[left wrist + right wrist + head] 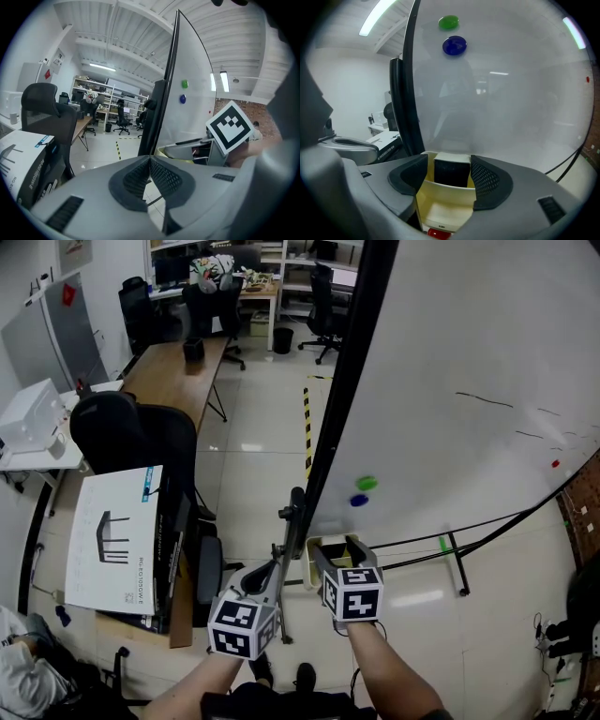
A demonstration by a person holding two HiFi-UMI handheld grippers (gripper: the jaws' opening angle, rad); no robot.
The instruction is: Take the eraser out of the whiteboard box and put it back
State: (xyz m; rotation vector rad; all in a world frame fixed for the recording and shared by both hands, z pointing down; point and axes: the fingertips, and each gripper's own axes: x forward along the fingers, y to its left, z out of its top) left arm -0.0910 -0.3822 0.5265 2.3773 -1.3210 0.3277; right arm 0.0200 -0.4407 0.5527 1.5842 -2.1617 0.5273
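A pale office floor point(262, 427) spreads around you, and a whiteboard point(469, 381) rises just ahead. Nearest, your left tongs point(150, 158) are pressed together on nothing, beside the board's dark edge. Your right tongs point(449, 165) stand wide and grip nothing, and the cream whiteboard box point(440, 206) shows between their pads. The eraser point(451, 172) stands inside that box at its back, dark felt toward you. By my reading nothing is done yet: gripping, lifting out and putting back all remain. Farther up, a blue magnet point(454, 45) and a green magnet point(449, 22) sit on the board.
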